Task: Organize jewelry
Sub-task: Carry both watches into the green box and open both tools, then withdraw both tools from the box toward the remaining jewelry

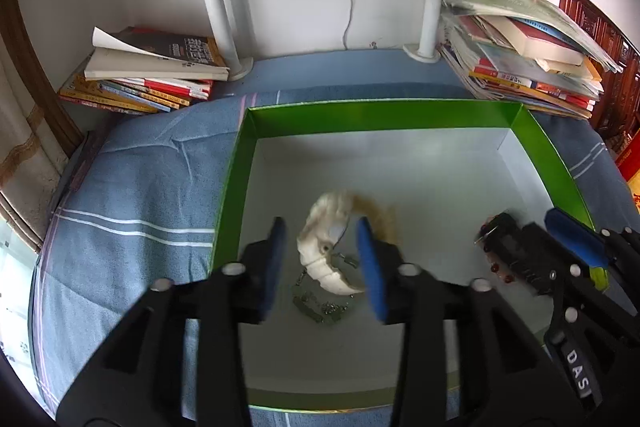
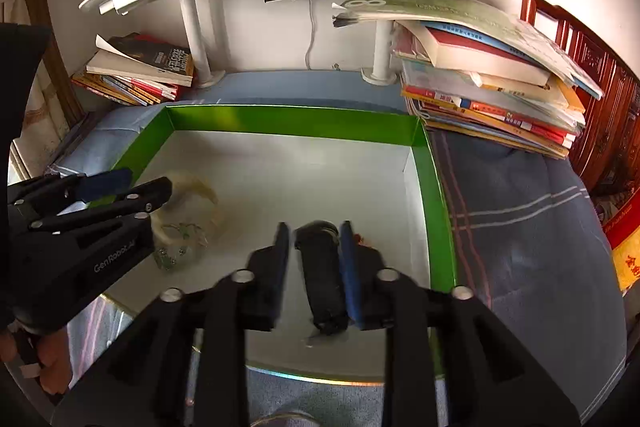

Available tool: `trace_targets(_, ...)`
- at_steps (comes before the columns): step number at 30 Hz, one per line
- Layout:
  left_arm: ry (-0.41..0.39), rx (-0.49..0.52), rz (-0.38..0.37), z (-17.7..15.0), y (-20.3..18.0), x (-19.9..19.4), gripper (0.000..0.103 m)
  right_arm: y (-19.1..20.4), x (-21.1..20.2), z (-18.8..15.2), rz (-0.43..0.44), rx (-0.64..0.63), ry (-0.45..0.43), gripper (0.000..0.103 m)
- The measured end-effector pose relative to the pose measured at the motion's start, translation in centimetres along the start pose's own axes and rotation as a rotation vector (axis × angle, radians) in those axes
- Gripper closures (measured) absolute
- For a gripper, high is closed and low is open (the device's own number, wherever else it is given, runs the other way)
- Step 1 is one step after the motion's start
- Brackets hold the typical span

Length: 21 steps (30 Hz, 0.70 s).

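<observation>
A green-walled box [image 1: 380,113] with a white floor lies on the blue cloth. In the left wrist view my left gripper [image 1: 323,263] hangs over the box's left half, jaws apart. A blurred white beaded bracelet [image 1: 320,227] sits between the pads without being pressed, and a silver chain [image 1: 320,303] lies under it. In the right wrist view my right gripper [image 2: 316,263] is over the box's right side. A black band-like piece [image 2: 322,279] stands between its fingers, leaning on the right pad, with a gap to the left one. Small red beads [image 1: 500,269] lie beside it.
Book stacks sit at the back left [image 1: 148,75] and back right [image 1: 520,59]. A white shelf on two posts [image 1: 218,15] stands behind the box, with a cord down the wall. Blue striped cloth [image 1: 132,195] covers the surface around the box.
</observation>
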<state>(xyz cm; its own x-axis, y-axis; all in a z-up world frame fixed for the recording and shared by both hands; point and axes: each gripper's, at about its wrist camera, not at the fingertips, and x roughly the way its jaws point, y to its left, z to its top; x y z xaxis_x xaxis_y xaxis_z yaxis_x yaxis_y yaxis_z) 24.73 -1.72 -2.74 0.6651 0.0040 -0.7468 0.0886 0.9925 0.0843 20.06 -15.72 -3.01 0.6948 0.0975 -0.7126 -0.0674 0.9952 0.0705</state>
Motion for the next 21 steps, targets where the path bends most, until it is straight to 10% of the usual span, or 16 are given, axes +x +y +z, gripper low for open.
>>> trace_targets(9, -0.157, 0.039, 0.115, -6.7, 1.2, -8.3, 0.035, -2.7, -8.9, -6.5, -0.024, 0.021, -0.067, 0.057)
trace_targets(21, 0.018, 0.126, 0.012, -14.7, -0.6, -6.9, 0.035, 1.2, -6.2, -13.7, 0.065, -0.047, 0.143, 0.057)
